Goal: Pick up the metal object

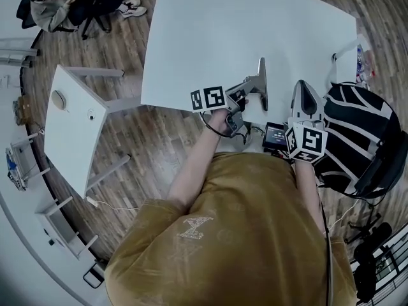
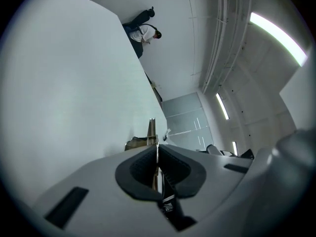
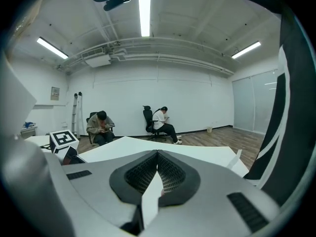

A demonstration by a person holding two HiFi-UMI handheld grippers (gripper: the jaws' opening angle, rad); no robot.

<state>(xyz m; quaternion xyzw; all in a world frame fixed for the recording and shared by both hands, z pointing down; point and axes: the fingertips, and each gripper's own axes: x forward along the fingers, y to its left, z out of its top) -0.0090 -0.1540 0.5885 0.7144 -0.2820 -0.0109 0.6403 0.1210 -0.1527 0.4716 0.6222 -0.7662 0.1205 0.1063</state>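
Note:
The metal object [image 1: 262, 69] is a thin grey plate that stands on edge over the front part of the white table [image 1: 242, 24]. My left gripper [image 1: 257, 85] is shut on it from the left. In the left gripper view the plate's edge [image 2: 152, 131] runs up out of the closed pads of the left gripper [image 2: 157, 151]. I cannot tell whether the plate touches the table. My right gripper [image 1: 305, 87] is to the right of the plate, apart from it, jaws shut on nothing. In its own view the right gripper [image 3: 158, 155] points across the room.
A black device [image 1: 275, 134] lies at the table's front edge between my hands. A black-and-white striped chair [image 1: 357, 139] stands close on the right. A small white side table [image 1: 70, 126] is to the left. Two seated people [image 3: 101, 125] [image 3: 160, 118] are far off.

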